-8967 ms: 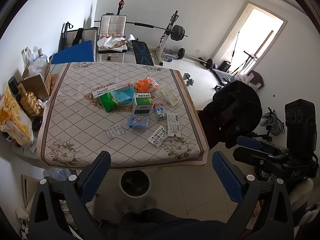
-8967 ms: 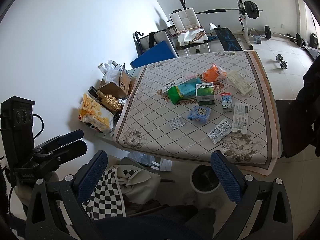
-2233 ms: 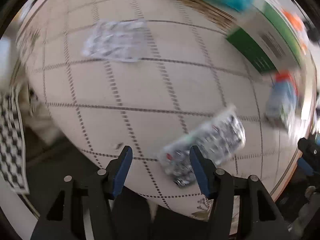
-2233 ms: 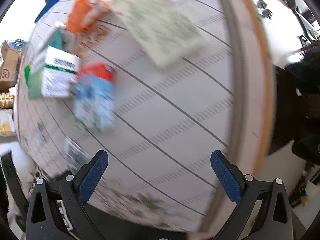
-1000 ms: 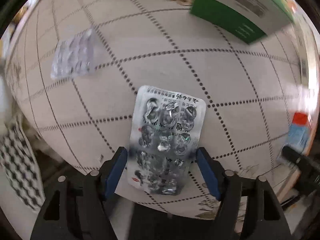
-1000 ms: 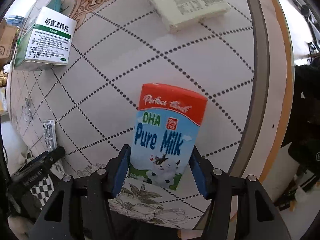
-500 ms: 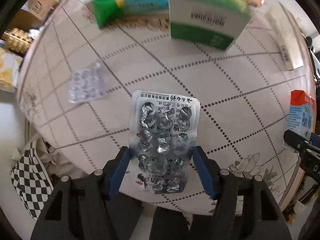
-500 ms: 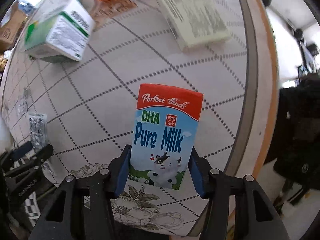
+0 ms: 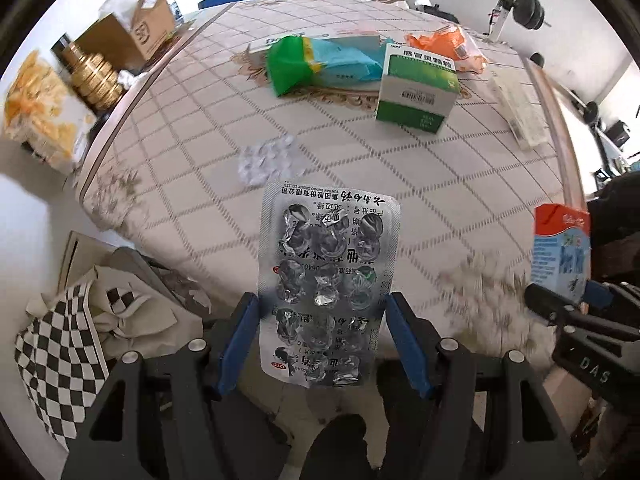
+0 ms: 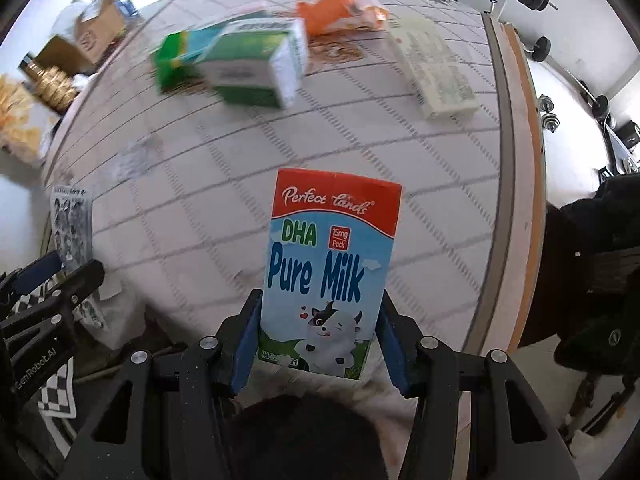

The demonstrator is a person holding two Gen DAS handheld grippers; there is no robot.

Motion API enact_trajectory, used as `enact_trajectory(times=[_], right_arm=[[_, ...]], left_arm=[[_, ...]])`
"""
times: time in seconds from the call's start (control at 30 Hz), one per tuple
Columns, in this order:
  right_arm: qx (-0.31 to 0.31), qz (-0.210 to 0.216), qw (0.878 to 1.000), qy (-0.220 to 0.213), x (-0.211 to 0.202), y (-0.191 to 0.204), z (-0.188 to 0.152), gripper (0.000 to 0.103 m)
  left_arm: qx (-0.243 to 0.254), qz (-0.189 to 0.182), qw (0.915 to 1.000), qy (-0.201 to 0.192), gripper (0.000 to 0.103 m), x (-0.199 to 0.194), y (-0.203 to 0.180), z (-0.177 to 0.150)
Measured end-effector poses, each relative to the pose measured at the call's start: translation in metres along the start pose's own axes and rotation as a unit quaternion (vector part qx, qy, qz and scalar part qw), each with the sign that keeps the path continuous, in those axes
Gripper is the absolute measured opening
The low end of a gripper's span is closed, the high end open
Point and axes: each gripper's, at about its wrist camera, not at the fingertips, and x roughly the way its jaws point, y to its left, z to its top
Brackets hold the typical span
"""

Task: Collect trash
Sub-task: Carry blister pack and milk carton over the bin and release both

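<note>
My left hand-held gripper (image 9: 322, 338) is clamped on a silver foil blister pack with its pill pockets punched out (image 9: 329, 288). The blue pads press its two long edges, and the sheet stands up between them, its printed end reaching out ahead of the fingertips, above the bench (image 9: 192, 128) with its diamond-grid cloth. This gripper's jaws have just been closing, with the pack between them.

My right hand-held gripper (image 10: 316, 342) is clamped on a small blue-and-red milk carton lettered "Pure Milk" (image 10: 332, 268). The pads grip its lower sides, the cartoon cow sits right between them, and the red top points away from me (the left view shows the same carton off at its right edge). These jaws have just been closing too, with the carton between them.

Left lying on the bench, well apart from both grippers: a second, smaller clear blister strip (image 9: 267, 157) just past the top of the held pack, a green-and-white medicine box (image 9: 416, 92), a green and teal plastic wrapper (image 9: 316, 65) beside it, an orange crumpled packet (image 9: 444, 46) behind the box, and a pale flat printed box (image 10: 438, 68) near the right edge.

Off the bench's left side sits a black-and-white checkered cloth bag (image 9: 76, 340).
</note>
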Motion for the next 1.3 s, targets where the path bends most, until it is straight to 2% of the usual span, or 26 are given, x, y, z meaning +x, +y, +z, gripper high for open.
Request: enact_trajectory(times=[0.1, 0.23, 0.4, 0.53, 0.7, 0.93, 1.07, 1.13, 1.17, 1.2, 1.27, 1.3], right_arm=[[0.011, 0.016, 1.0, 0.011, 0.003, 0.012, -0.041, 0.056], [0.022, 0.033, 0.998, 0.05, 0.033, 0.03, -0.092, 0.056], [0.011, 0.025, 0.993, 0.116, 0.109, 0.055, -0.151, 0.056], [0.013, 0.017, 0.988, 0.152, 0.186, 0.06, -0.18, 0.056], [0.038, 0.018, 0.986, 0.161, 0.294, 0.054, -0.19, 0.055], [0.045, 0.037, 0.986, 0.158, 0.433, 0.045, -0.184, 0.055], [0.045, 0.052, 0.983, 0.171, 0.495, 0.046, -0.179, 0.056], [0.04, 0.061, 0.982, 0.176, 0.519, 0.049, -0.178, 0.057], [0.032, 0.061, 0.981, 0.179, 0.528, 0.051, -0.179, 0.061], [0.022, 0.062, 0.981, 0.182, 0.535, 0.052, -0.18, 0.079], [0.015, 0.051, 0.984, 0.172, 0.542, 0.054, -0.179, 0.102], [0.009, 0.044, 0.985, 0.167, 0.541, 0.056, -0.179, 0.102]], left_arm=[[-0.004, -0.014, 0.9999, 0.005, 0.062, 0.0, 0.022, -0.037], [-0.021, -0.037, 0.9979, 0.048, 0.062, 0.027, 0.048, -0.09], [-0.063, -0.061, 0.9887, 0.122, 0.062, 0.106, 0.074, -0.143], [-0.108, -0.084, 0.9776, 0.161, 0.062, 0.186, 0.088, -0.165], [-0.157, -0.114, 0.9618, 0.193, 0.062, 0.297, 0.103, -0.178], [-0.209, -0.177, 0.9327, 0.235, 0.062, 0.439, 0.11, -0.184], [-0.207, -0.195, 0.9241, 0.255, 0.063, 0.479, 0.11, -0.187], [-0.209, -0.188, 0.9228, 0.263, 0.064, 0.49, 0.113, -0.189], [-0.208, -0.185, 0.923, 0.266, 0.067, 0.494, 0.114, -0.191], [-0.207, -0.182, 0.924, 0.265, 0.072, 0.495, 0.116, -0.192], [-0.201, -0.167, 0.9288, 0.263, 0.096, 0.491, 0.119, -0.195], [-0.195, -0.158, 0.9318, 0.262, 0.099, 0.487, 0.12, -0.197]])
